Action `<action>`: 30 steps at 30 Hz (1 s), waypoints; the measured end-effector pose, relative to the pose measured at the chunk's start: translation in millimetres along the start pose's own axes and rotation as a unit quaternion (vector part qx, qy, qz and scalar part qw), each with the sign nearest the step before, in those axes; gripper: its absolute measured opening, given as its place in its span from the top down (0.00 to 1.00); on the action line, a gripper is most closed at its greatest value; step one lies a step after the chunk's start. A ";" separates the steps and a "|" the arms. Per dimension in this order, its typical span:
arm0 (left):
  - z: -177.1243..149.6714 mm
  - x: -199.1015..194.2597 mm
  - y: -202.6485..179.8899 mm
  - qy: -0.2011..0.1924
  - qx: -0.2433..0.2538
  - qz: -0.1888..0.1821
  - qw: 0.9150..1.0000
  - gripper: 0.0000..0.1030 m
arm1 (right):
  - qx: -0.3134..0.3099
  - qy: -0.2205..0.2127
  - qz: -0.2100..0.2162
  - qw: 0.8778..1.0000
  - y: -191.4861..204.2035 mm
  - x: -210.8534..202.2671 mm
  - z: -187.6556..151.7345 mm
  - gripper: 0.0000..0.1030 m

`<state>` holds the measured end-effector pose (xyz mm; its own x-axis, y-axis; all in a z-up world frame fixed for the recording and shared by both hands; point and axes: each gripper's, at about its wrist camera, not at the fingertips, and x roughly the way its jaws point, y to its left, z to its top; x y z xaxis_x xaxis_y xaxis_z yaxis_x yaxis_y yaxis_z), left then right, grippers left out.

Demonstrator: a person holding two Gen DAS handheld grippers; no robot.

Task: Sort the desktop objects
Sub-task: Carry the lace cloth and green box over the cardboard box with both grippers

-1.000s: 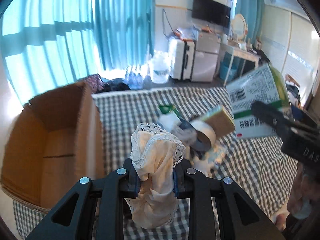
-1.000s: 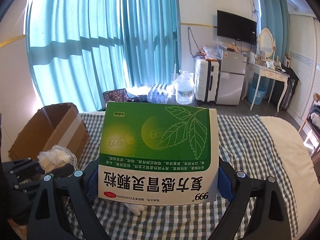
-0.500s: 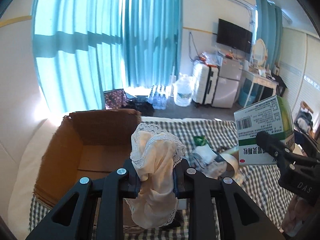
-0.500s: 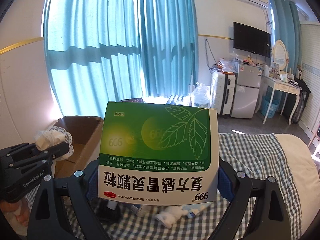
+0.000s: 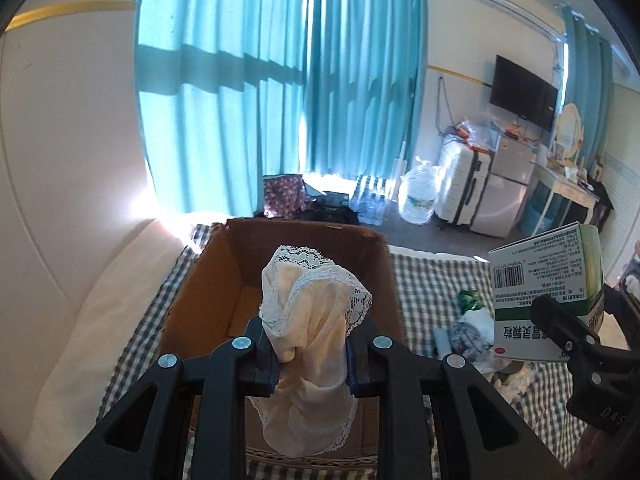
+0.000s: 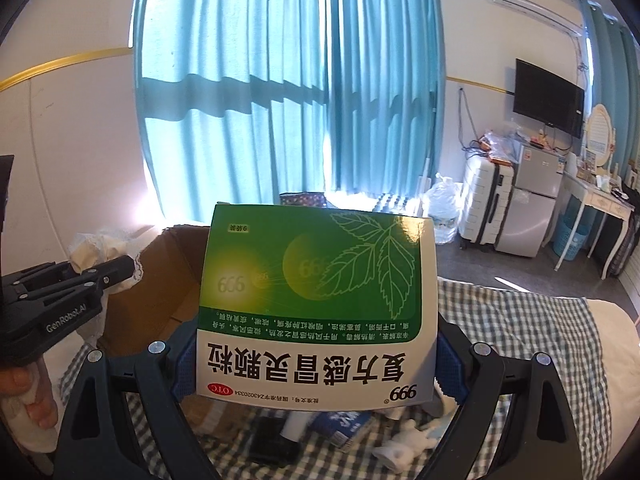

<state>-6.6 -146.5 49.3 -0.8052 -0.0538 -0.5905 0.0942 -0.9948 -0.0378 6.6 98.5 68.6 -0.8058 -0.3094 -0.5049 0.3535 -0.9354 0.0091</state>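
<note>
1. The left gripper (image 5: 310, 354) had its fingers (image 5: 262, 354) pinching a cream lace-trimmed cloth (image 5: 310, 320), held above the open cardboard box (image 5: 384, 264).
2. The right gripper (image 6: 316, 354) gripped a green-and-white medicine box (image 6: 316, 292) between its fingers (image 6: 450, 364), print upside down, raised just beside the carton.
3. The carton stood on a bed covered with a checked blanket (image 5: 436, 280), against a white pillow (image 5: 104, 300).
4. Small packets and a white figurine (image 6: 404, 446) lay scattered on the blanket under the medicine box.
5. Teal curtains (image 6: 288, 80) filled the window behind.
</note>
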 end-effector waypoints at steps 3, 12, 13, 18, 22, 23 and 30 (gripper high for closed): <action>-2.3 8.2 14.1 0.014 -0.011 0.013 1.000 0.77 | -0.011 0.005 0.015 1.000 16.7 8.3 2.2 0.11; -14.4 30.2 38.1 0.059 -0.047 0.024 0.997 0.77 | -0.029 0.038 0.062 0.997 60.1 40.7 -6.2 0.11; -15.5 33.8 40.1 0.064 -0.050 0.023 0.996 0.77 | -0.034 0.042 0.064 0.996 65.1 43.9 -7.8 0.11; -20.0 46.4 50.1 0.087 -0.067 0.027 0.994 0.76 | -0.034 0.074 0.083 0.993 74.5 61.5 -15.3 0.11; -21.2 57.0 52.8 0.107 -0.065 0.033 0.992 0.76 | -0.046 0.081 0.074 0.993 78.2 69.2 -17.4 0.11; -22.0 59.8 52.9 0.111 -0.063 0.037 0.991 0.76 | -0.053 0.082 0.070 0.993 80.4 71.0 -16.7 0.11; -30.4 65.7 56.8 0.132 -0.064 0.054 0.988 0.76 | -0.074 0.085 0.064 0.992 92.4 87.4 -2.6 0.11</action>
<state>-36.4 -204.0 -16.2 -0.6076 -0.1179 -0.7854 0.2578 -0.9646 -0.0547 -30.0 -14.5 23.1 -0.6620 -0.3796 -0.6462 0.5243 -0.8507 -0.0374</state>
